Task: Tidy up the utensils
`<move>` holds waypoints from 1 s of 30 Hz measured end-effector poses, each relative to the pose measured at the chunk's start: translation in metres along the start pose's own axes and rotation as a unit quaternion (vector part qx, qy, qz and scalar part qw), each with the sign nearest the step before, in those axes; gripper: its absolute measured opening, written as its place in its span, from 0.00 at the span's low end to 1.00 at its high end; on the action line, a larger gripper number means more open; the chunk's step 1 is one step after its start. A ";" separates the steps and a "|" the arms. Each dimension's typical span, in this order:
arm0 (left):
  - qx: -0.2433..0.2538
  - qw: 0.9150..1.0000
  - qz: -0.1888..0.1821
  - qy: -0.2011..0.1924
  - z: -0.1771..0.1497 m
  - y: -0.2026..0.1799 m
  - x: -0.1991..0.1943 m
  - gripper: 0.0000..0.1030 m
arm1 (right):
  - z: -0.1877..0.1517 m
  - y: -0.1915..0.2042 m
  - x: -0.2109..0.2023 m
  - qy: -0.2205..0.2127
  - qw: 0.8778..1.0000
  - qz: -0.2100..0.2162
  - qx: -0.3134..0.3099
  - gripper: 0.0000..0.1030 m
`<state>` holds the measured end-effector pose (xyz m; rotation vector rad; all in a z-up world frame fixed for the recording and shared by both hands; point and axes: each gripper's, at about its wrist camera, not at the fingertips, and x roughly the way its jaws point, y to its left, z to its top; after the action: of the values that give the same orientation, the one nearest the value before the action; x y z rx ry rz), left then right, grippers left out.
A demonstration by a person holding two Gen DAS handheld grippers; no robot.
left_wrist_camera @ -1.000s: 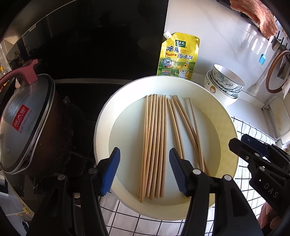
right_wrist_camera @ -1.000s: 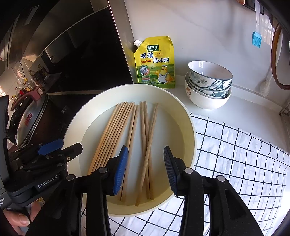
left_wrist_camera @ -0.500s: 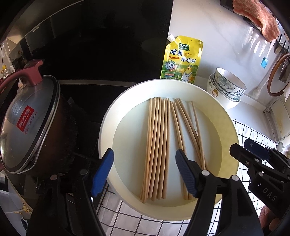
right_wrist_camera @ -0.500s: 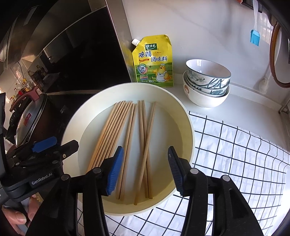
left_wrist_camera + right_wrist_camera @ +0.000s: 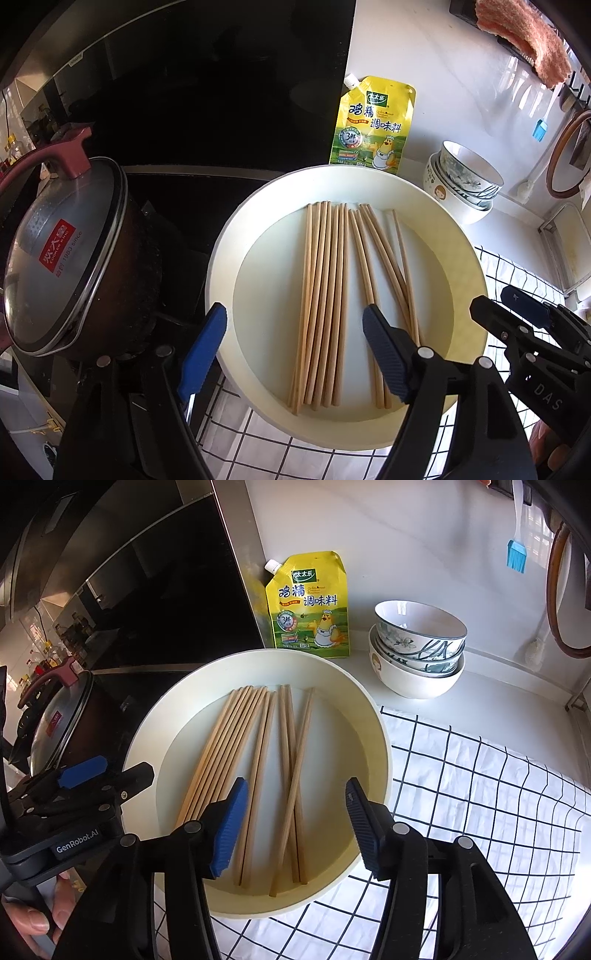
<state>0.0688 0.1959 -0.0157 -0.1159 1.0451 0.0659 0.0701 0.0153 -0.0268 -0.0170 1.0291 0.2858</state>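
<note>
While wooden chopsticks [image 5: 325, 302] are lying in the cream basin [image 5: 469, 258], both grippers' jaws are widening, empty, near stacked bowls [image 5: 417, 650] and a lidded pot [image 5: 62, 254] on the white surface [image 5: 498, 709].

Tan chopsticks [image 5: 325, 295], cream dish [image 5: 469, 258]; yellow pouch [image 5: 308, 605], white cloth [image 5: 480, 794] (black grid)

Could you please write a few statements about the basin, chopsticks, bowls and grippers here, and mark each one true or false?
1. The chopsticks lie inside the cream basin. True.
2. The right gripper clamps a chopstick. False: its jaws are open, above the chopsticks, gripping nothing.
3. The bowls are stacked beside the yellow seasoning pouch. True.
4. The left gripper holds the pot lid. False: it is open over the basin; the lid sits on the pot.
</note>
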 end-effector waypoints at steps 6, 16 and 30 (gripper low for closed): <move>-0.005 1.000 0.008 -0.003 0.001 0.002 0.000 0.88 | 0.000 -0.001 0.000 0.001 1.000 0.001 0.000 0.51; -0.002 1.000 0.025 -0.004 0.000 0.003 0.000 0.91 | -0.002 -0.002 0.001 0.001 1.000 -0.001 0.003 0.51; -0.003 0.999 0.037 0.002 -0.001 0.002 0.003 0.91 | -0.003 -0.002 0.000 0.000 1.000 -0.004 0.005 0.51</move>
<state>0.0695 0.1983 -0.0192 -0.0838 1.0527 0.1361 0.0680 0.0132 -0.0291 -0.0119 1.0312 0.2743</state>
